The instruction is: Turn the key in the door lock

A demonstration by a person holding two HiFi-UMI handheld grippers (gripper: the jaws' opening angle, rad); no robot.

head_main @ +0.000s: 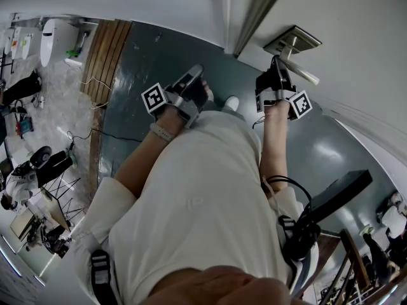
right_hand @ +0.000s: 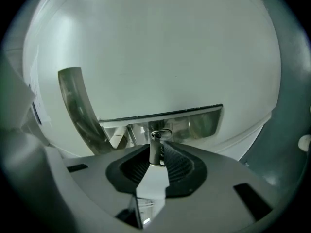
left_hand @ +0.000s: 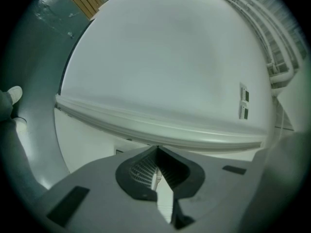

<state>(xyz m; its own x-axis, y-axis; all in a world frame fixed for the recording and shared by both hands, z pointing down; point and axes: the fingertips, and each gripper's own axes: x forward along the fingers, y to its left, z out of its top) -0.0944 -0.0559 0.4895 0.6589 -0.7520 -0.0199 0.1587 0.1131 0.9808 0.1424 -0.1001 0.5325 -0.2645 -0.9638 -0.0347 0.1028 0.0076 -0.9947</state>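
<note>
White shirt [head_main: 203,189] fills the bottom of the head view. Right gripper [head_main: 278,65] is at 1 o'clock and held level at the door [head_main: 356,24], just under the metal lock plate [head_main: 292,41]. In the right gripper view its tongs pinch the key [right_hand: 156,149], one pad on each edge. The key sticks out of the lock plate [right_hand: 194,123] at 12 o'clock from the jaws. Door handle [right_hand: 77,110] curves off at 10 o'clock. Left gripper [head_main: 196,74] is at 12 o'clock over the dark floor [head_main: 146,68], well apart from the lock. Its tongs are pressed together on nothing and face a white panel [left_hand: 160,72].
</note>
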